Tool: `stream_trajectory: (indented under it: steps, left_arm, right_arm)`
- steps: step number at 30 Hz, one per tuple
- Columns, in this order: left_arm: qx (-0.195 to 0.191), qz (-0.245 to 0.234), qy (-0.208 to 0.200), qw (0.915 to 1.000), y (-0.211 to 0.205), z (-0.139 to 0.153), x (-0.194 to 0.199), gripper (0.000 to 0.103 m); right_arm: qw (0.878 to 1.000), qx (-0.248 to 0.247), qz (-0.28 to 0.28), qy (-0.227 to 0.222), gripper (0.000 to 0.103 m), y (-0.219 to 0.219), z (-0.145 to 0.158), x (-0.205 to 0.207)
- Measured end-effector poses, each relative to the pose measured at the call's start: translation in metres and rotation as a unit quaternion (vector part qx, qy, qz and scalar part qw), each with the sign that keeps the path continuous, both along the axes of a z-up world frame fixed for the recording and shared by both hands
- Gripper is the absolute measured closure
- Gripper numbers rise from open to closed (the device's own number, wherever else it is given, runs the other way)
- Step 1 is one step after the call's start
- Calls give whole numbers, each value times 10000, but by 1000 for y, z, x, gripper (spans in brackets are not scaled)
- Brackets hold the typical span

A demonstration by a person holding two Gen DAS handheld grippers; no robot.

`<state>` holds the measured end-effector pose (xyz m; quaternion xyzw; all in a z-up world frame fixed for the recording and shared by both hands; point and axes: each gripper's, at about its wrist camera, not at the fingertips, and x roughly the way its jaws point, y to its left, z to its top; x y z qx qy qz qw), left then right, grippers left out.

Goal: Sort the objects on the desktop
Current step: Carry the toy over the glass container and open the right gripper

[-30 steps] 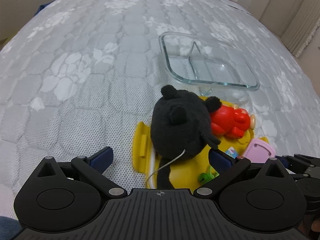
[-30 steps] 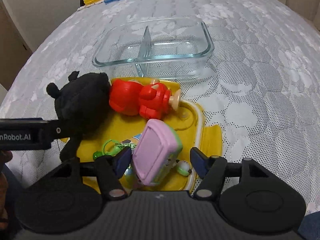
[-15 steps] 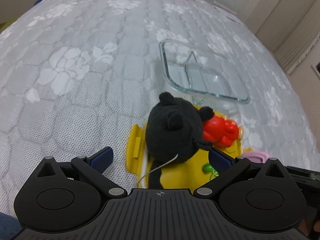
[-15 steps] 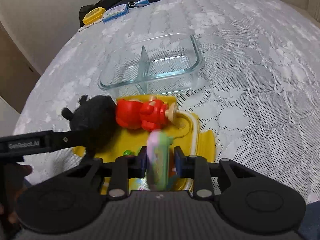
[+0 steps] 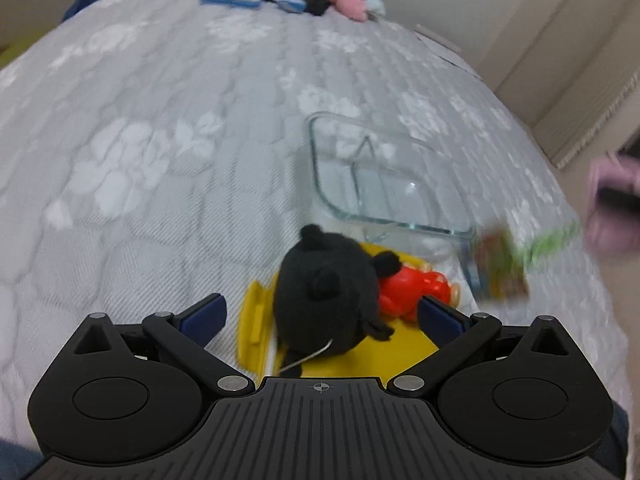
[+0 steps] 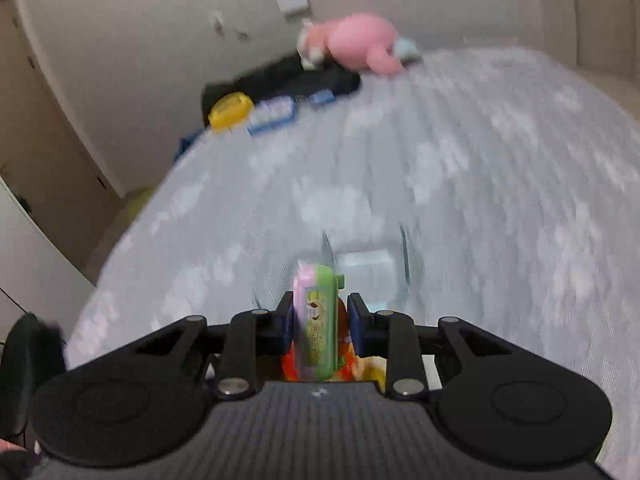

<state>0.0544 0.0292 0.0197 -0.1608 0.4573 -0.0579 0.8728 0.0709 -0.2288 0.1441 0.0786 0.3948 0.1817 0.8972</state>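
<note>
We see the right gripper clamped on a pink and green toy case, which stands on its edge between the two pads, lifted clear of the bed. Its jaws have just been closing and now press on both flat sides of the case. Beyond the case, blurred, lies the glass dish on the grey quilted bedcover.

In the left view the left gripper has its jaws wide apart and holds nothing. Between its blue pads we see a black plush toy lying on a yellow tray, with a red toy figure just beside it on the right, touching the plush. The glass dish sits just beyond the tray; a glass wall divides it into compartments, and we see nothing in them. At the right edge a blurred pink, green and dark smear shows in the air, near the dish's right corner; we cannot tell its parts.

At the far end of the bed we see a pink plush animal resting on dark cloth, and beside it a yellow box and a blue-rimmed box, well apart from the dish.
</note>
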Motion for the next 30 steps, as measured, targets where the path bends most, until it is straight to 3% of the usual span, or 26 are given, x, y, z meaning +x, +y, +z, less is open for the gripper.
stream_trajectory:
  steps: [3, 7, 12, 19, 30]
  left_arm:
    - [128, 62, 48, 9999, -5, 7, 25, 0]
    - [73, 293, -131, 9995, -3, 10, 46, 0]
    - [-39, 8, 314, 9995, 0, -12, 45, 0]
    - [-66, -252, 324, 9991, -1, -14, 44, 0]
    - [-420, 24, 693, 9967, 18, -29, 50, 0]
  right_arm:
    - [9994, -91, 5, -334, 74, 8, 22, 18]
    - [9978, -366, -199, -508, 74, 22, 25, 48]
    - [9972, -570, -401, -253, 74, 34, -1, 86]
    - [9927, -1024, -621, 154, 73, 54, -58, 118]
    - [9853, -1339, -791, 708, 73, 63, -116, 125]
